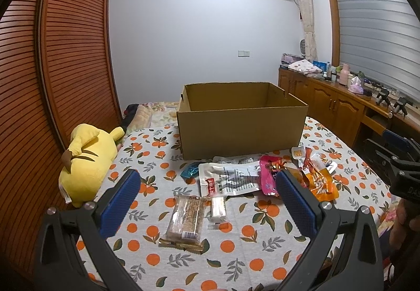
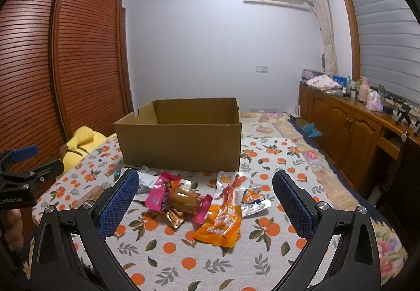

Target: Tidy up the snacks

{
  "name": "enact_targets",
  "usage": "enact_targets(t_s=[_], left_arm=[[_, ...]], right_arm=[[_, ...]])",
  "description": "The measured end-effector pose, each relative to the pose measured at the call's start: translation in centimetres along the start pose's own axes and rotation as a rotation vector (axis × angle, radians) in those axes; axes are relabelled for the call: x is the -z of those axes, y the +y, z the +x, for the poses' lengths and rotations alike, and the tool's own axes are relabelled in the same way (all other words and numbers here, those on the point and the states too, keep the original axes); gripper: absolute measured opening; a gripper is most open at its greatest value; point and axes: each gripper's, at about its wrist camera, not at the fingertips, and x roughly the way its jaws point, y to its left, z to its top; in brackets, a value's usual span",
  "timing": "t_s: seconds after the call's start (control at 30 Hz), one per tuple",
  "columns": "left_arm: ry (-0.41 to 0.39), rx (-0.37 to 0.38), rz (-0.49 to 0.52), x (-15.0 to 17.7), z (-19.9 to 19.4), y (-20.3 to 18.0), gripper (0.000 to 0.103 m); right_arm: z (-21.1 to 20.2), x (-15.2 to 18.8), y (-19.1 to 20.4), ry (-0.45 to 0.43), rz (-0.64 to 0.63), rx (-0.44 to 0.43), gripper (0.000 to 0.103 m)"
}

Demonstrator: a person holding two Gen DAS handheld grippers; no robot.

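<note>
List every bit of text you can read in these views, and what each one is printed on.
"DAS": partial white letters on the right gripper's black body; the rest is cut off.
White pouch: red label and dense print, too blurred to read.
Orange packet: white characters, unreadable.
Pink wrapper: logo unreadable.
Brown bar: barcode, digits too small.

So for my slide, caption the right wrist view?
Open right claw above snack packets on the bed, empty cardboard box behind.

Snack packets (image 2: 183,201) lie before open cardboard box (image 2: 181,149).
</note>
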Motion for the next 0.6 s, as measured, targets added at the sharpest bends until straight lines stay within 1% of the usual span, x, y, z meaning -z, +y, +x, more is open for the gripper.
enact_targets(t_s=[0.27, 0.6], left_arm=[[0.025, 0.01, 0.004, 0.8, 0.9, 0.4, 0.103], [0.11, 0.028, 0.014, 2.4, 4.1, 2.6, 0.102]], right_arm=[[0.6, 0.4, 0.2, 0.016, -0.013, 0.002, 0.103], [3.1, 1.2, -0.4, 0.074, -0.053, -0.023, 0.103]])
